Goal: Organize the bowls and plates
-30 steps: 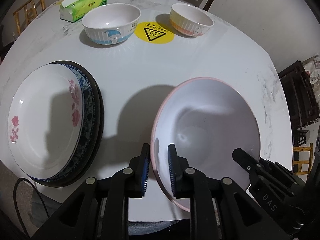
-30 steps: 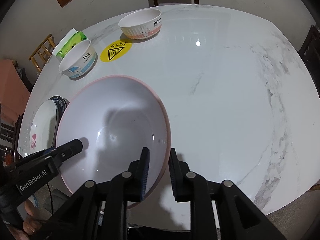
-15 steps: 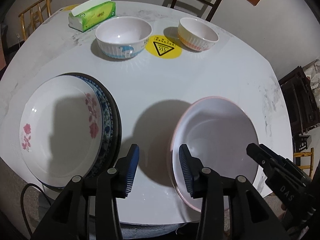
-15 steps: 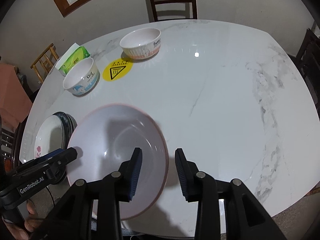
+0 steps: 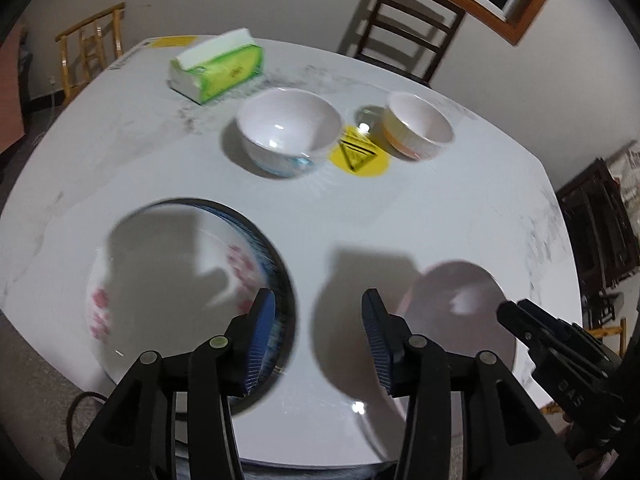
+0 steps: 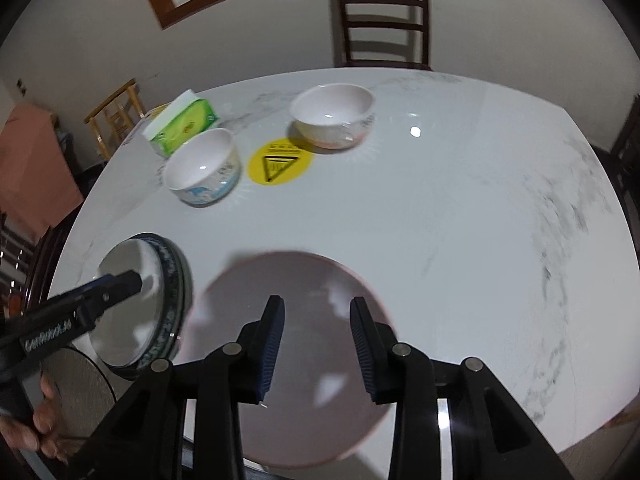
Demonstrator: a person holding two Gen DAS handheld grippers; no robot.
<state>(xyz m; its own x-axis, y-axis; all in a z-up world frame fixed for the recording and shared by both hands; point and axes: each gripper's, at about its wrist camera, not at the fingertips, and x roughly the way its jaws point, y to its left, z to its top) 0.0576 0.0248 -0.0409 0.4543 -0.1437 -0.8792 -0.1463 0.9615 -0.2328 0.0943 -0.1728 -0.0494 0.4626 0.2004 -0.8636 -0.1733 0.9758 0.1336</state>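
Observation:
A pink-rimmed plate lies flat on the white marble table, near its front edge. My right gripper hovers over it, open, its pads clear of the rim. In the left wrist view the same plate sits just right of my left gripper, whose jaws are opening with nothing between them. To the left stands a stack of plates, a white one with pink flowers on top. Further back are a blue-patterned bowl and an orange-banded bowl.
A green tissue box lies at the back left, and a yellow warning sticker sits between the two bowls. A dark wooden chair stands behind the table. A person's hand holds the left gripper.
Both grippers let go of the pink-rimmed plate's rim, opened and lifted back. The plate, held tilted before, now rests flat on the table.

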